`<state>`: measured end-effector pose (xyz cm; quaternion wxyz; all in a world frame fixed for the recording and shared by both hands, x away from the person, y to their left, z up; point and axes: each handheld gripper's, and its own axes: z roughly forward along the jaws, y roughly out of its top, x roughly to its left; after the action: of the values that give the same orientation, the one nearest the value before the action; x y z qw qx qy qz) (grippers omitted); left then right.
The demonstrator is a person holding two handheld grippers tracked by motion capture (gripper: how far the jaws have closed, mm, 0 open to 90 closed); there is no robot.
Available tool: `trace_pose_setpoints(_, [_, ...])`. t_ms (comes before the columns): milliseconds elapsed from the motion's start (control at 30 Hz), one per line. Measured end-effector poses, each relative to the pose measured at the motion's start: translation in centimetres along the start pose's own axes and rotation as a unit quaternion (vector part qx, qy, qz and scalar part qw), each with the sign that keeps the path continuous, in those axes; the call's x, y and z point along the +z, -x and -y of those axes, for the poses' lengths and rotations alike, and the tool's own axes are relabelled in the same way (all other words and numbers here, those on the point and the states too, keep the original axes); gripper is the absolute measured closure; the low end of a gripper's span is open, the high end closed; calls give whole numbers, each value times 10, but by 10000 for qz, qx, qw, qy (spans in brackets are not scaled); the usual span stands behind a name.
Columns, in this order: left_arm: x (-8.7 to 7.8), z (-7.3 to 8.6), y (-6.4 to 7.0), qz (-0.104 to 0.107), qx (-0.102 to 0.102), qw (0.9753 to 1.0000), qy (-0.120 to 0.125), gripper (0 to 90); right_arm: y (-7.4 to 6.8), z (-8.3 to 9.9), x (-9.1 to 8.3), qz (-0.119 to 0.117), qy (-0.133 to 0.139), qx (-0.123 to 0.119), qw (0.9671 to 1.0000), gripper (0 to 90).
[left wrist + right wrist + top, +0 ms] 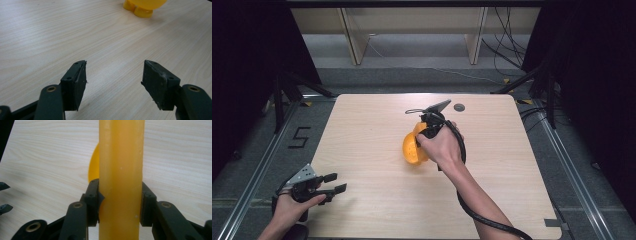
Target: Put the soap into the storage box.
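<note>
A yellow plastic object [412,148] with two small feet [140,11] stands in the middle of the wooden table [362,125]. My right gripper [427,131] comes at it from above and to the right. In the right gripper view the right gripper [120,202] is shut on the object's upright yellow bar [121,157], one jaw on each side. My left gripper [339,182] rests at the table's near left corner, open, with nothing between its jaws. The left gripper [115,75] looks across bare wood toward the yellow object.
A small dark round disc [459,107] lies near the table's far edge, just behind the right gripper. A black "5" [299,137] is marked on the floor to the left. Metal rails run along both sides of the table, and shelf legs and cables stand beyond it.
</note>
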<state>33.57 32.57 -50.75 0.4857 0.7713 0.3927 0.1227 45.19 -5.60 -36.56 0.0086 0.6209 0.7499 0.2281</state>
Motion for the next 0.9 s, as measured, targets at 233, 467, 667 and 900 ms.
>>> trace_pose_setpoints(233, [0, 0, 0, 8, 0, 10000, -5, 353, -6, -6, 6, 40, -9, 80, 10000, 616])
trace_pose_setpoints(467, [-1, 0, -1, 20, 21, 10000, -11, 353, -11, -15, 15, 193, -95, 189, 9996, 616])
trace_pose_setpoints(667, [0, 0, 0, 35, 14, 10000, 4, 353, -14, -21, 22, 318, -146, 336, 9988, 615])
trace_pose_setpoints(900, [0, 0, 0, 45, 5, 10000, 4, 353, -15, -27, 29, 398, -230, 492, 9977, 616])
